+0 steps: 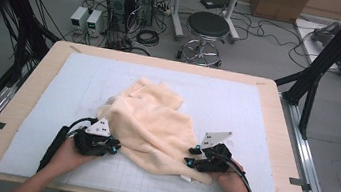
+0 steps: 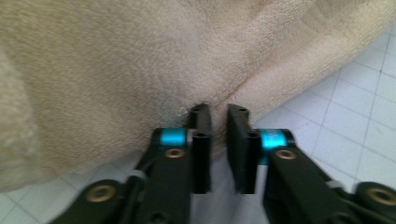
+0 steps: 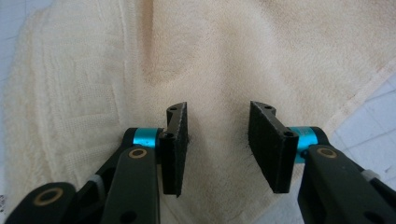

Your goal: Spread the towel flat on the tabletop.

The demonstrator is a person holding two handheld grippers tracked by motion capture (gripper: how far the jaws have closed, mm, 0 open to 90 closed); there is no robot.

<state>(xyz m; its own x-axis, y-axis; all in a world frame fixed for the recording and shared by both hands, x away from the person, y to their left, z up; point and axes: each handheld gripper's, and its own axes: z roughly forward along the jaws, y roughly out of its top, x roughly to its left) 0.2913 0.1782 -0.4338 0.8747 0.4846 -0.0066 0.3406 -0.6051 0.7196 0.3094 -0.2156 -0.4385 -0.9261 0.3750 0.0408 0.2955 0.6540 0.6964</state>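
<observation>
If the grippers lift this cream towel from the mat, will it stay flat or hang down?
The towel already lies crumpled in soft folds, so it will probably sag and drape. Its fluffy pile suggests it is light and unlikely to slip. The left gripper pinches only an edge fold, so the rest may trail on the mat.

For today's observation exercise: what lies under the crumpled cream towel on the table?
Under the towel lies a pale gridded mat, which rests on the wooden table. The mat shows all around the towel; whatever may sit beneath its bunched folds is covered.
</observation>
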